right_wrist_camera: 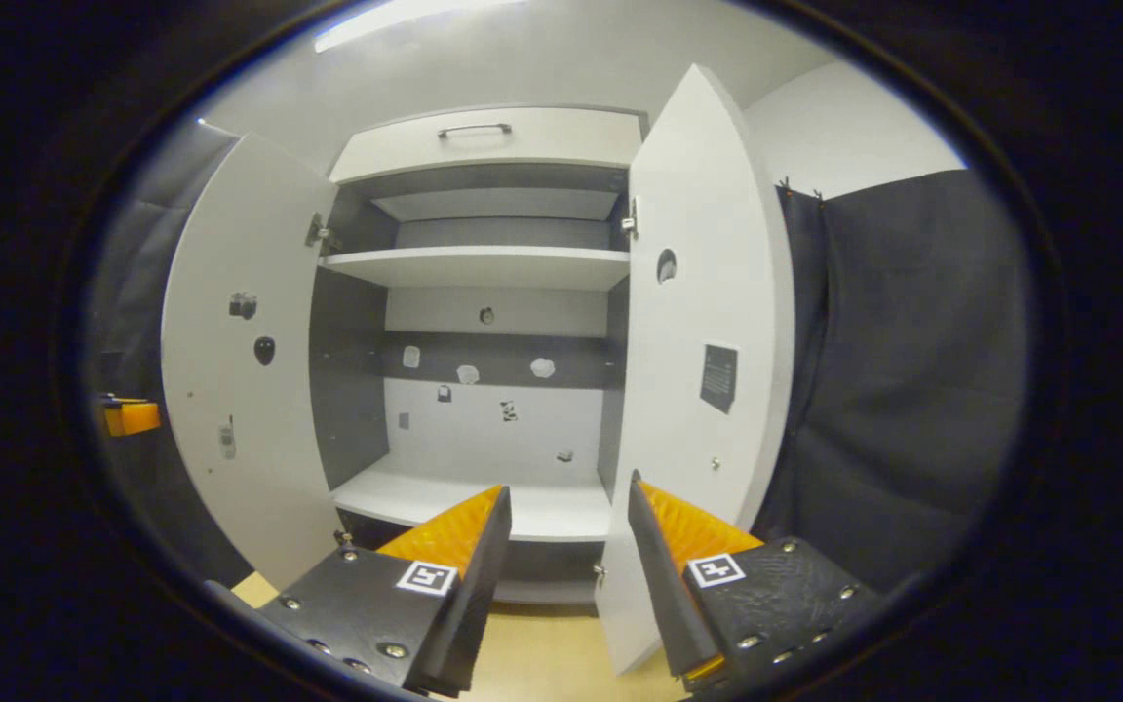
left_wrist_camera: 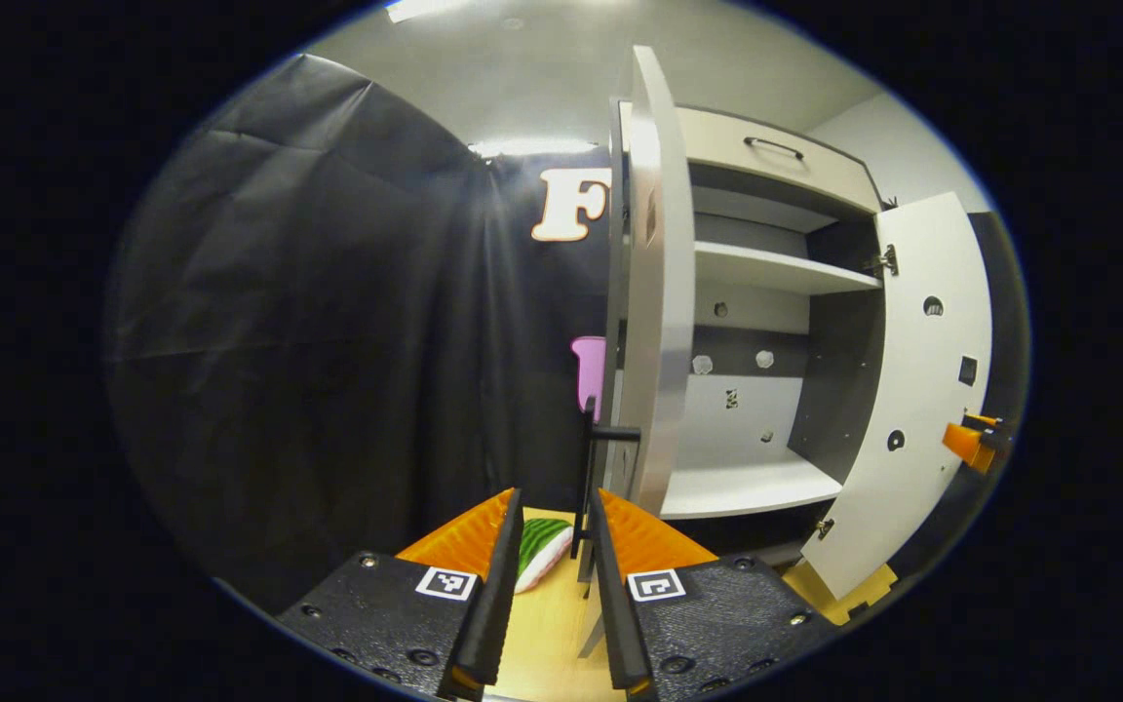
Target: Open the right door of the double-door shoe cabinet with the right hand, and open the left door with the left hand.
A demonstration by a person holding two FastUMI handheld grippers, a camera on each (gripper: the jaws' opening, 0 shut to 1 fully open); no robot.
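Shoe cabinet [right_wrist_camera: 484, 292] sits centre frame in the right gripper view, both doors swung wide. Left door [right_wrist_camera: 240, 370] at frame left, right door [right_wrist_camera: 708, 370] right of centre; flat white panels, grey carcass. Shelves [right_wrist_camera: 484, 265] bare apart from small marks on the back wall. Right gripper [right_wrist_camera: 561, 531] spread, fingers pinching nothing, right door's edge just beside its right finger. In the left gripper view, left gripper [left_wrist_camera: 550, 536] spread, the left door's black handle [left_wrist_camera: 589, 468] between its fingers, contact unclear. Light wooden floor [left_wrist_camera: 547, 624] below, striped green object [left_wrist_camera: 540, 548] on it.

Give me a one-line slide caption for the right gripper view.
Open right gripper faces the shoe cabinet, left door and right door both swung open.
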